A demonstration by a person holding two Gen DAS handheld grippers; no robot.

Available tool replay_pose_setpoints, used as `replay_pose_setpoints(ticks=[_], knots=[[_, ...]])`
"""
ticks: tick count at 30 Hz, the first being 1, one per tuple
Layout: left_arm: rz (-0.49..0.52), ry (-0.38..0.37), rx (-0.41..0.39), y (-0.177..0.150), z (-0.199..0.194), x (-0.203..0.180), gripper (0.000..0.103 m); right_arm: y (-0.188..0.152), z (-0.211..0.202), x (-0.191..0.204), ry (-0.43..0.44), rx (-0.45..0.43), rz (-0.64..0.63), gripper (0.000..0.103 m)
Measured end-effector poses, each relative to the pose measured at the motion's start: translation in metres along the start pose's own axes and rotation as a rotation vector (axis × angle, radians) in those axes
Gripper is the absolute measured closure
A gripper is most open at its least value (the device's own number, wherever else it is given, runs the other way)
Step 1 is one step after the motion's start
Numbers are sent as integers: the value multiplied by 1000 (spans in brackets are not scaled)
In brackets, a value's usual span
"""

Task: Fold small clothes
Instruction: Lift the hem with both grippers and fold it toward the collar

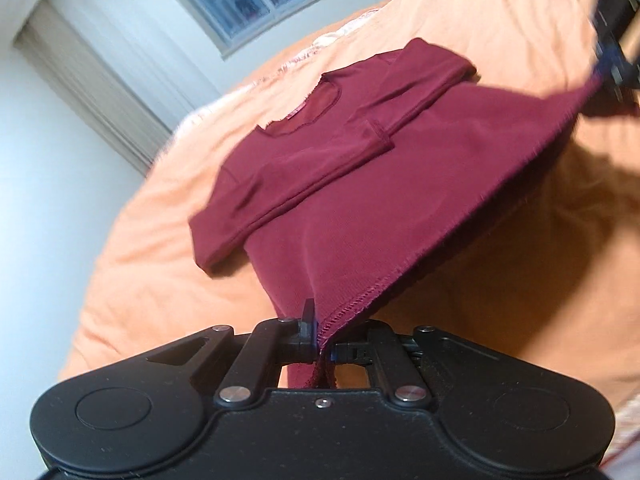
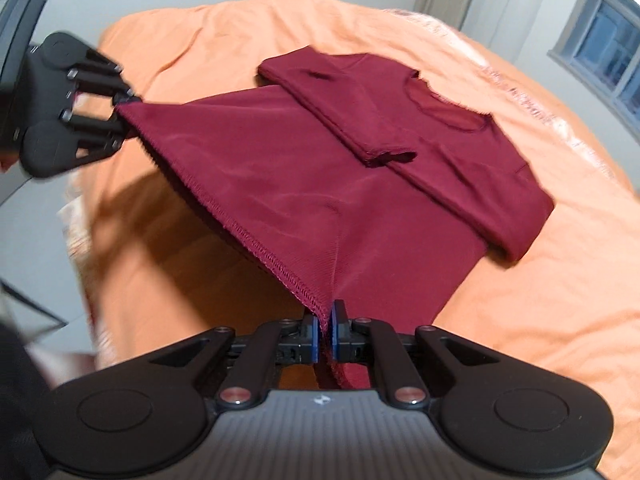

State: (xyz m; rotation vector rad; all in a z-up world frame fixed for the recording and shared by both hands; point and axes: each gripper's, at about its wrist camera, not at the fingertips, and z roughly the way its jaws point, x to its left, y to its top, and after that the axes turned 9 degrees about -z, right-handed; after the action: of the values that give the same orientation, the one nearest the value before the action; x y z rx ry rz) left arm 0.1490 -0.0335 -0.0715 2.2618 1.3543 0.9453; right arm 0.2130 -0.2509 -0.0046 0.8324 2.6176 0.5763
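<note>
The left hand-held gripper (image 1: 322, 350) is clamped on 1 bottom corner of the shirt (image 1: 344, 184), its 2 pads pressed together with the stitched hem pinched between them. The right hand-held gripper (image 2: 325, 338) is likewise closed on the other bottom corner, hem cloth squeezed between its blue pads. Both hold the hem raised above the bed (image 1: 140, 280), so the lower half of the shirt slopes up from the bedcover toward the grippers and casts a shadow beneath.

The upper half of the shirt lies flat on the orange bed, neckline away from the grippers, with both sleeves folded in across the chest.

The left wrist view shows the right gripper only as a blurred dark shape at the top right edge, where the hem ends. The right wrist view shows the left gripper whole, at the left, its fingers meeting on the corner. A window (image 2: 608, 40) appears in both views.
</note>
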Motion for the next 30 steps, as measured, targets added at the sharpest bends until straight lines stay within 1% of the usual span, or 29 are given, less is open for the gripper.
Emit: replay_pose_setpoints(ticks=[2, 5, 7, 11, 13, 15, 18, 20, 23, 26, 28, 30], knots=[[-23, -45, 18, -1, -17, 0, 98, -10, -10, 7, 42, 14, -6, 97], [7, -103, 54, -8, -44, -8, 98, -25, -29, 21, 117, 40, -44, 97], [-2, -165, 103, -15, -61, -11, 98, -34, -41, 29, 190, 70, -56, 97], [-25, -283, 228, -34, -89, -20, 98, -49, -61, 39, 368, 140, -45, 97], [-42, -323, 280, -39, -98, -21, 98, -52, -67, 41, 424, 167, -39, 97], [-67, -340, 306, -37, -100, -17, 98, -50, -70, 40, 446, 174, -39, 97], [-117, -343, 309, -23, -94, -3, 98, -38, -70, 28, 438, 160, -38, 96], [-144, -334, 296, -10, -90, 8, 98, -26, -69, 12, 405, 138, -35, 96], [-176, -313, 272, 16, -83, 29, 98, -4, -72, -13, 319, 88, -50, 96], [-197, -321, 233, 50, -73, 51, 98, 24, -74, -37, 203, 31, -98, 96], [-174, -314, 208, 76, -65, 63, 98, 42, -73, -57, 129, -3, -126, 96], [-148, -308, 196, 102, -47, 72, 98, 62, -64, -73, 61, -13, -159, 96]])
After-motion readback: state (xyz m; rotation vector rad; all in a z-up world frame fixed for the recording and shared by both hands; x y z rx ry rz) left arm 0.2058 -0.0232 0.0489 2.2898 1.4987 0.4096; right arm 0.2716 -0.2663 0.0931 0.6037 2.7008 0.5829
